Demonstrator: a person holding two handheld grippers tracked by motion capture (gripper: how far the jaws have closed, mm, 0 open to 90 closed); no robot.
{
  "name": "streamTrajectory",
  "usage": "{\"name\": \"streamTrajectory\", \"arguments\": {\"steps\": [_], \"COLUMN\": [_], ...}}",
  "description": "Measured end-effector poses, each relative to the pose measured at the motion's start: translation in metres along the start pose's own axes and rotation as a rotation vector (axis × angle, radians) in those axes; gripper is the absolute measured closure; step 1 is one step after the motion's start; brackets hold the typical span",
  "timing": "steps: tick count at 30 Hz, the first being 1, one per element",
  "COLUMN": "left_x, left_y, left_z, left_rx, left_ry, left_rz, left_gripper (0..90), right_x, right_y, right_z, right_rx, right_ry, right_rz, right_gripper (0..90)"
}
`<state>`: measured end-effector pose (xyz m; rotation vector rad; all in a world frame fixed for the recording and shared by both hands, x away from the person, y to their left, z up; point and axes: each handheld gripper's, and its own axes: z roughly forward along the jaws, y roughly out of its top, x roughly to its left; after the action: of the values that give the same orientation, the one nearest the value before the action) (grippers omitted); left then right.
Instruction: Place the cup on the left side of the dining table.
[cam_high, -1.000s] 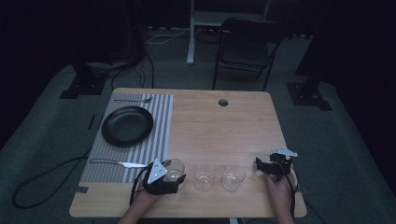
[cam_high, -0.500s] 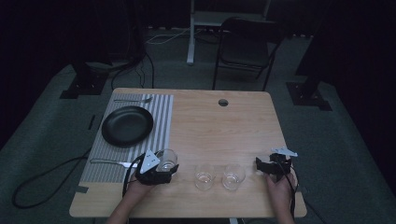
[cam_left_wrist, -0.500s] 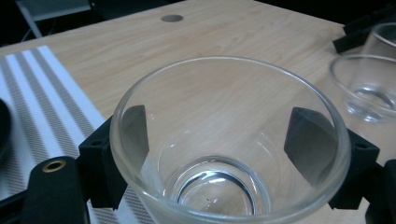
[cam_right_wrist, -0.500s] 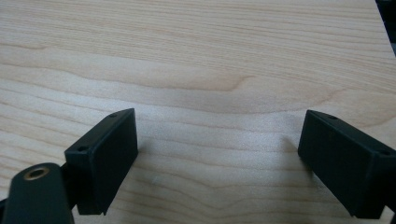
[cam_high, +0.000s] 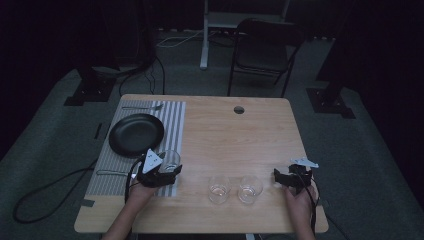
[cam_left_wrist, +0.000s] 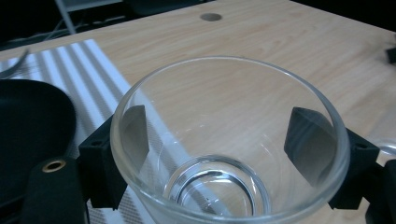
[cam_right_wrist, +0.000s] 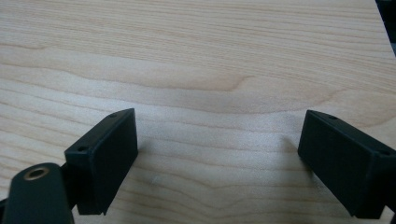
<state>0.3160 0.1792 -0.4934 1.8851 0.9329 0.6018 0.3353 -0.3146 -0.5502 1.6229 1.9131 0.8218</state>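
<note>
Left gripper view: glass between fingers

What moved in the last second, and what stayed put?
The left gripper carried the glass it grips away from the other two glasses, leftward and a bit farther up the table, onto the striped placemat near the black plate. The right gripper, open, stayed where it was, as did the two glasses and the plate.

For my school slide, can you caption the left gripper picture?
Clear round drinking glass held between the left gripper's black jaws, above a striped placemat.
</note>
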Motion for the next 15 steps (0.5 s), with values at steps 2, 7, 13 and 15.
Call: {"name": "streamTrajectory", "arguments": {"steps": [2,7,13,15], "left_x": [0.004,0.012,0.022,0.025], "left_y": [0.001,0.002,0.001,0.0], "left_z": [0.001,0.004,0.008,0.009], "left_rx": [0.002,0.005,0.02,0.026], "left_ry": [0.019,0.082,0.146,0.144], "left_rz": [-0.008,-0.027,-0.056,-0.067], "left_gripper": [19.6,19.6,19.5,19.5], "right_x": [0.0,0.0,0.0,0.0], "right_y": [0.0,0.0,0.0,0.0], "right_z": [0.0,0.0,0.0,0.0], "right_rx": [0.0,-0.001,-0.001,-0.001], "right_ry": [0.0,0.0,0.0,0.0], "right_rz": [0.0,0.0,0.0,0.0], "right_gripper": [11.6,11.6,11.6,11.6]}}
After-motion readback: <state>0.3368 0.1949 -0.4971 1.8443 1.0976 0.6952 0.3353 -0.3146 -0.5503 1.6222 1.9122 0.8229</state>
